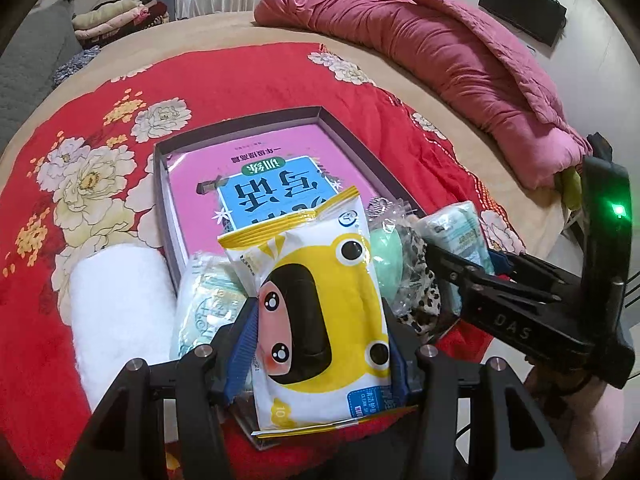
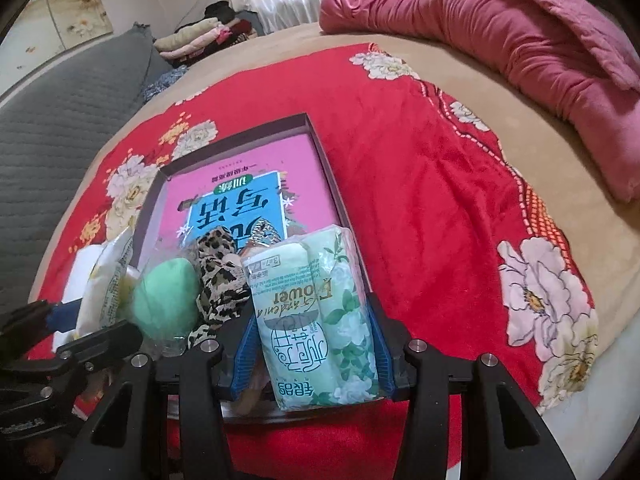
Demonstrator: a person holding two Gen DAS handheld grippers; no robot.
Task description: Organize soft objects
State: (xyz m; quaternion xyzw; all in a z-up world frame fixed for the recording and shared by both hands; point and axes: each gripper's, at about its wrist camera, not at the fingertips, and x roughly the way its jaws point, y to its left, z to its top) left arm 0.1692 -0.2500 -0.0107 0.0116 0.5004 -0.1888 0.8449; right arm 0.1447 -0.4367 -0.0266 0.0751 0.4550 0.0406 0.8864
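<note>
My left gripper (image 1: 320, 344) is shut on a yellow-and-white wet wipes pack (image 1: 316, 320) with a cartoon face, which hangs over the near end of a dark shallow box (image 1: 240, 124). My right gripper (image 2: 314, 344) is shut on a green tissue pack (image 2: 316, 320) at the box's near right corner (image 2: 320, 152). Between the two packs lie a green item in clear plastic (image 2: 164, 300) and a leopard-print cloth (image 2: 220, 280). A pink book (image 1: 280, 152) covers the box floor. In the left wrist view the right gripper (image 1: 472, 256) comes in from the right.
The box rests on a red floral blanket (image 1: 240, 80) spread over a bed. A white towel roll (image 1: 116, 312) and another tissue pack (image 1: 204, 304) lie left of the box. A pink quilt (image 1: 460, 60) is bunched at the far right, with folded clothes (image 1: 116, 20) at the back left.
</note>
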